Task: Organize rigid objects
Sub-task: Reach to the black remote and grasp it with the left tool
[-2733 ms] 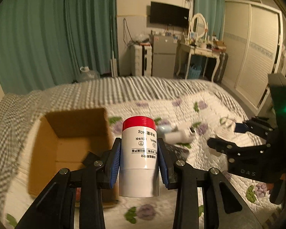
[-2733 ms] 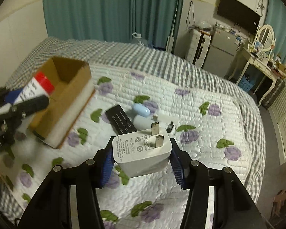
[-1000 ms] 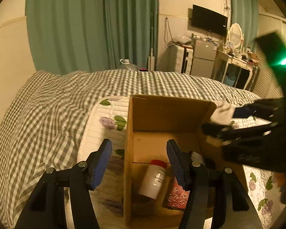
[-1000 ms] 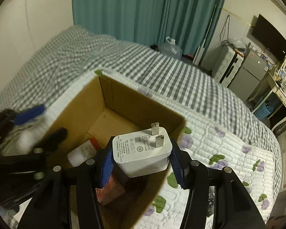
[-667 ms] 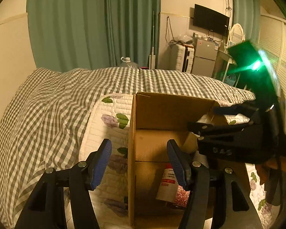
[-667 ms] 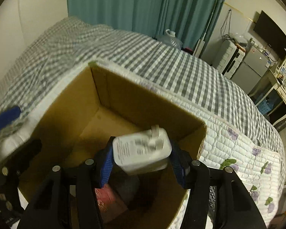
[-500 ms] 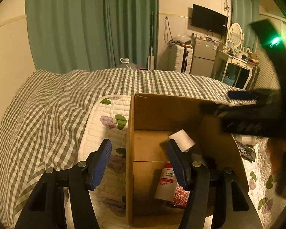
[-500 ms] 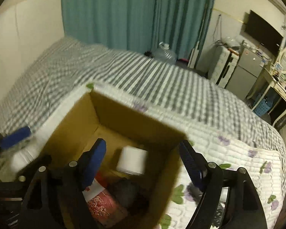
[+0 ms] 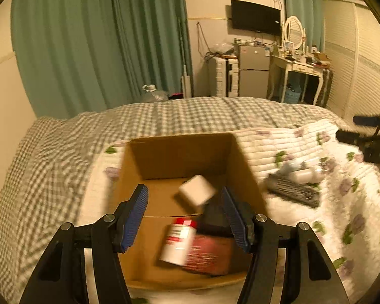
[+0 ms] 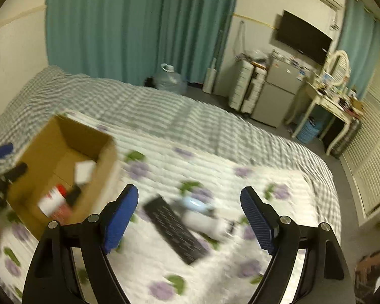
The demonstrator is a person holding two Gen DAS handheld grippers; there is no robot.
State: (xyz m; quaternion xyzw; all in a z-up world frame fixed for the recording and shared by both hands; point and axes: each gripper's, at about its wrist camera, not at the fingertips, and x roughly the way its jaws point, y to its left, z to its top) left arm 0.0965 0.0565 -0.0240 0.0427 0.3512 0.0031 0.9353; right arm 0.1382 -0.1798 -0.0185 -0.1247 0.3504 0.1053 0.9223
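Observation:
An open cardboard box (image 9: 179, 152) (image 10: 71, 136) sits on the bed. Inside lie a white charger block (image 9: 197, 192) (image 10: 84, 171), a white bottle with a red cap (image 9: 178, 240) (image 10: 52, 201), a dark object (image 9: 215, 217) and a red patterned packet (image 9: 210, 253). My left gripper (image 9: 186, 215) hovers open over the box's near side, nothing between its pads. My right gripper (image 10: 190, 217) is off to the box's right, jaws still opening and empty, above a black remote (image 10: 174, 228) (image 9: 291, 192), a white bottle (image 10: 202, 221) and a pale blue object (image 10: 193, 204).
The bed has a grey checked blanket (image 9: 63, 152) and a white floral quilt (image 10: 240, 190). Teal curtains (image 9: 88, 38), a water jug (image 10: 168, 78), drawers, a small fridge (image 9: 253, 76), a dressing table (image 10: 329, 101) and a wall TV (image 9: 255, 21) stand beyond.
My right gripper let the white charger drop into the box, opened, and swung right toward the remote. The left gripper shifted slightly, still open; the box view is more centred.

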